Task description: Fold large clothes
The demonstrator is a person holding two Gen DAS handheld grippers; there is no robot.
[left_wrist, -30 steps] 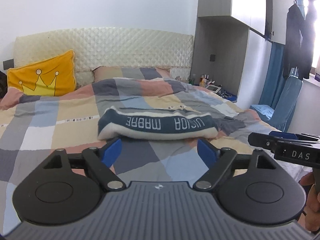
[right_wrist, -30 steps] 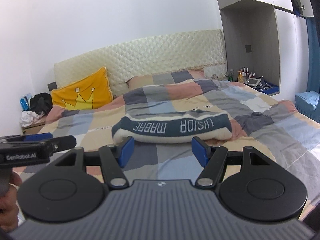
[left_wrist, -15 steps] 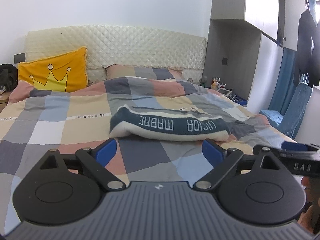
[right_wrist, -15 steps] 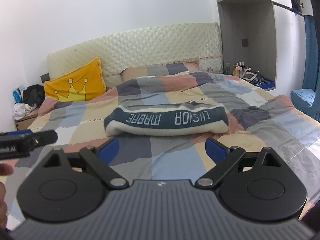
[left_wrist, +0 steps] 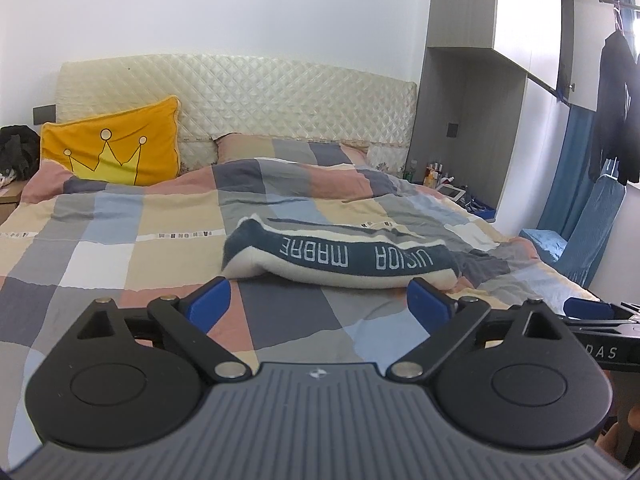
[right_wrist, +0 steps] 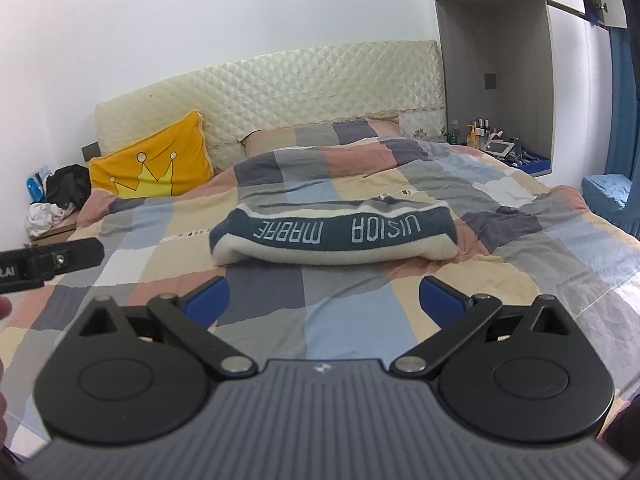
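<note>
Nearest the left camera, the left gripper (left_wrist: 320, 300) shows a ribbed grey body, two round black discs, jointed black arms and flat blue pads (left_wrist: 210, 299). Its jaws stand wide and released, nothing between them, only the bedspread (left_wrist: 132, 256) beneath. It tilts gently downward toward the bed. The right gripper (right_wrist: 324, 298) is built the same; its jaws are opening, with nothing between them, and it also tips slightly down. Each tool's black fingers poke into the other's view from the side, and part of a hand (right_wrist: 3, 308) shows at the left edge of the right view.

Just beyond both sets of fingertips, apart from them, lies the folded sweater (left_wrist: 340, 256): a thick, soft knit bundle, long and low, cream underneath with a dark teal band of white letters on top. It rests on the soft, wrinkled bedspread of grey, peach, blue and cream squares, roughly centred ahead of each gripper.

Farther back sit a yellow cushion (left_wrist: 112, 148) with a crown, a checked pillow (left_wrist: 288, 148), and a quilted cream headboard (left_wrist: 240, 92).
</note>
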